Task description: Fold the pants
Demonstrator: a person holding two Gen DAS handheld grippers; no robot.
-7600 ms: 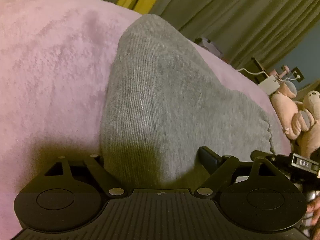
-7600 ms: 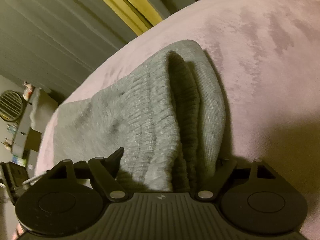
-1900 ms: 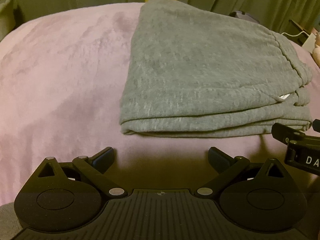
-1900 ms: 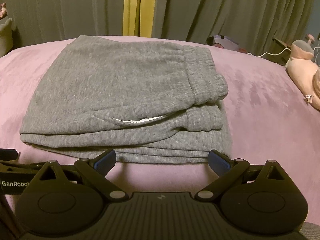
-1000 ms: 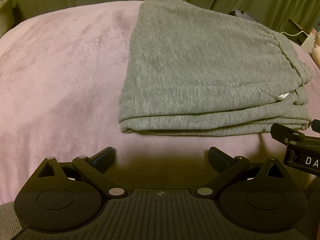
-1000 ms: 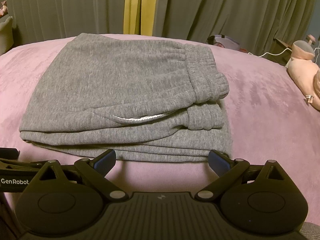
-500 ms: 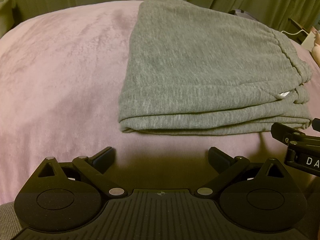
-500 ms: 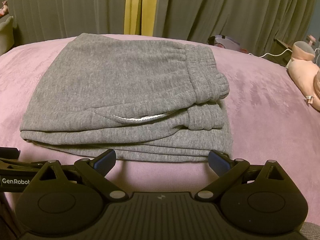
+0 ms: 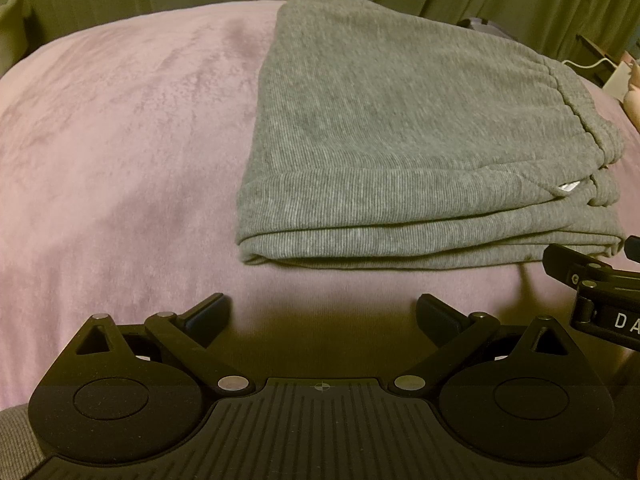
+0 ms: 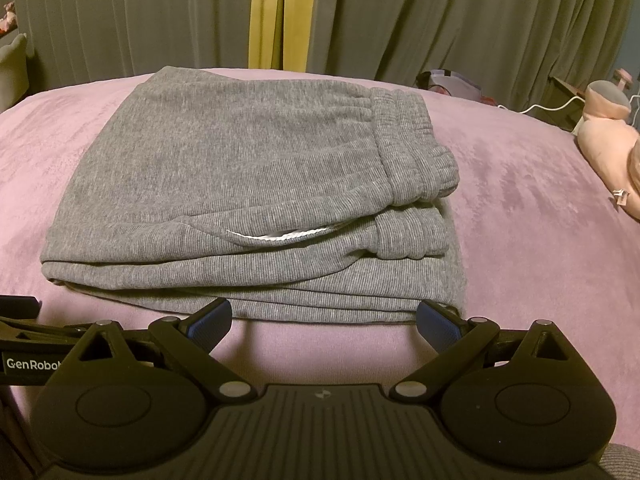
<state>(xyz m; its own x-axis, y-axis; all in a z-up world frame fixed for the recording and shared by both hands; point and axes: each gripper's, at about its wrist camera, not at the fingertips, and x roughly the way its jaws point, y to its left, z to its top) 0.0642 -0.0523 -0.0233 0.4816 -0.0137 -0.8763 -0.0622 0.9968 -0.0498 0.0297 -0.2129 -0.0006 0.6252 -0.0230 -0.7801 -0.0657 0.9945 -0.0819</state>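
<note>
The grey pants (image 9: 408, 136) lie folded into a flat rectangular stack on the pink bedspread (image 9: 120, 140). In the right wrist view the pants (image 10: 248, 184) show their ribbed waistband at the right and a white drawstring at the front. My left gripper (image 9: 323, 315) is open and empty, a short way in front of the stack's near edge. My right gripper (image 10: 324, 322) is open and empty, its fingertips just at the near edge of the stack. The right gripper's side shows at the right edge of the left wrist view (image 9: 592, 292).
Grey-green curtains (image 10: 440, 16) with a yellow strip hang behind the bed. A pink plush toy (image 10: 612, 128) and a white cable lie at the far right. A bag (image 10: 452, 80) sits behind the bed's far edge.
Earlier both grippers were shut on the pants, carrying the fold over. Now the pants lie folded and released; in the last second both grippers have hardly moved.
</note>
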